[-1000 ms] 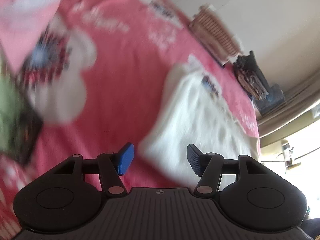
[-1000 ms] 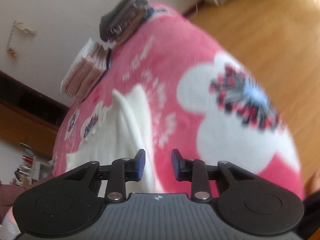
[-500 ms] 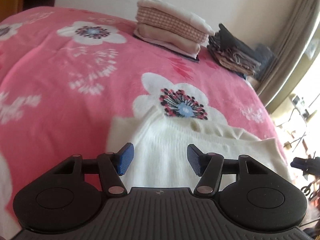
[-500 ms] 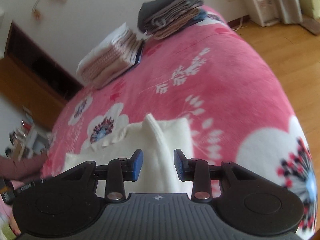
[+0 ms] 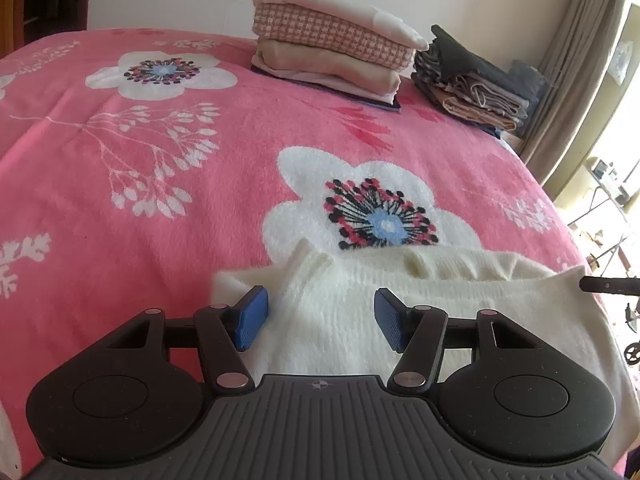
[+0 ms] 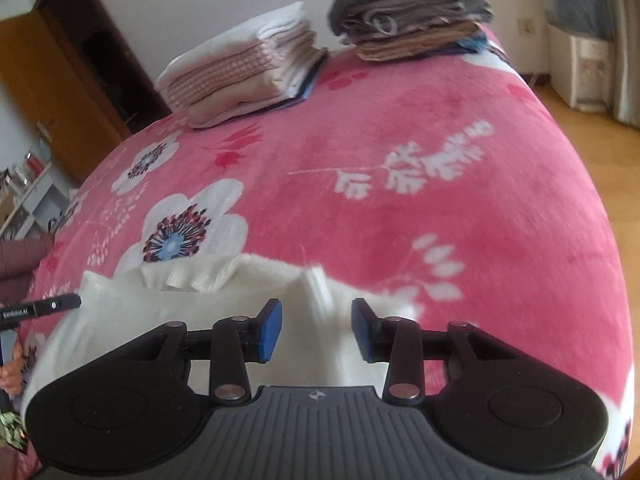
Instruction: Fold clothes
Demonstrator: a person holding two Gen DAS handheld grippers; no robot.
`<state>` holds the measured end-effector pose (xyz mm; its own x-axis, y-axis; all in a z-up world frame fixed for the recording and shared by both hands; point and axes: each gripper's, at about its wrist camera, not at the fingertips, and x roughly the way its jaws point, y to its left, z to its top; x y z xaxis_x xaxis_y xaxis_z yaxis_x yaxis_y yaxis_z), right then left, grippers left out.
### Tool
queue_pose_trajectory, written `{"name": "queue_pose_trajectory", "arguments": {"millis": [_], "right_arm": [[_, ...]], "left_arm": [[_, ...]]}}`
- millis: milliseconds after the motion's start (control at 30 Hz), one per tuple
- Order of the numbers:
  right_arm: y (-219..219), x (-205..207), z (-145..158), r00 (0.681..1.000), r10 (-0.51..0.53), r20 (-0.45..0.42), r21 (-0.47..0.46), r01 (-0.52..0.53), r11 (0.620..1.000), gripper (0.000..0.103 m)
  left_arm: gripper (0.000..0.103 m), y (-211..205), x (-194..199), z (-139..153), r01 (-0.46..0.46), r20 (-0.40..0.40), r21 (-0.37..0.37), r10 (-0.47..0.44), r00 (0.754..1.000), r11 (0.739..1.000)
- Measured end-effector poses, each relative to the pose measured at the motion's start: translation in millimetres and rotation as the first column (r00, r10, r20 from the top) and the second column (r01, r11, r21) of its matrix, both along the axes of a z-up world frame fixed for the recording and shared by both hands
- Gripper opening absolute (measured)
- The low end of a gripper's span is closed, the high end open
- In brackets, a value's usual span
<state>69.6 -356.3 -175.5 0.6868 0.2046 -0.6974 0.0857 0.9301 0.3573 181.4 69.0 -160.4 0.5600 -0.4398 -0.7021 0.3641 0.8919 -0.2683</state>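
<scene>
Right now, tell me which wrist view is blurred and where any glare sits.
Left wrist view: sharp, with blown-out daylight at the window on the right edge. Right wrist view: slight motion blur, worst on the cream sweater fold and the pink blanket print; no strong glare.

the bed (image 5: 168, 152) is covered with a pink blanket (image 6: 460, 216) that has big white flowers and white branch prints. in the left wrist view the blanket fills the left and the middle of the frame.

a cream knitted garment (image 5: 400, 300) lies spread on it at the lower middle and lower right, and its top edge covers a part of one white flower. in the right wrist view this garment (image 6: 168, 320) is at the lower left.

at the far edge of the bed, near the wall, two piles stand just beside each other: a pile of folded light clothes (image 5: 332, 56), white, checked pink and beige, and a pile of folded dark clothes (image 5: 476, 84), grey and brown. in the right wrist view both piles are at the top, the light one (image 6: 240, 68) left and the dark one (image 6: 412, 12) right.
</scene>
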Motion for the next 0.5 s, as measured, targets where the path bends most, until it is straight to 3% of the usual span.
{"name": "queue_pose_trajectory", "arguments": {"millis": [267, 500], "right_arm": [[19, 3, 6, 0.997, 0.065, 0.034, -0.129, -0.060, 0.990, 0.030], [16, 6, 2, 0.999, 0.035, 0.006, -0.097, -0.034, 0.995, 0.029]], "left_arm": [[0.057, -4, 2, 7, 0.031, 0.070, 0.027, -0.032, 0.997, 0.999], [0.056, -3, 11, -5, 0.026, 0.036, 0.013, -0.026, 0.999, 1.000]]}}
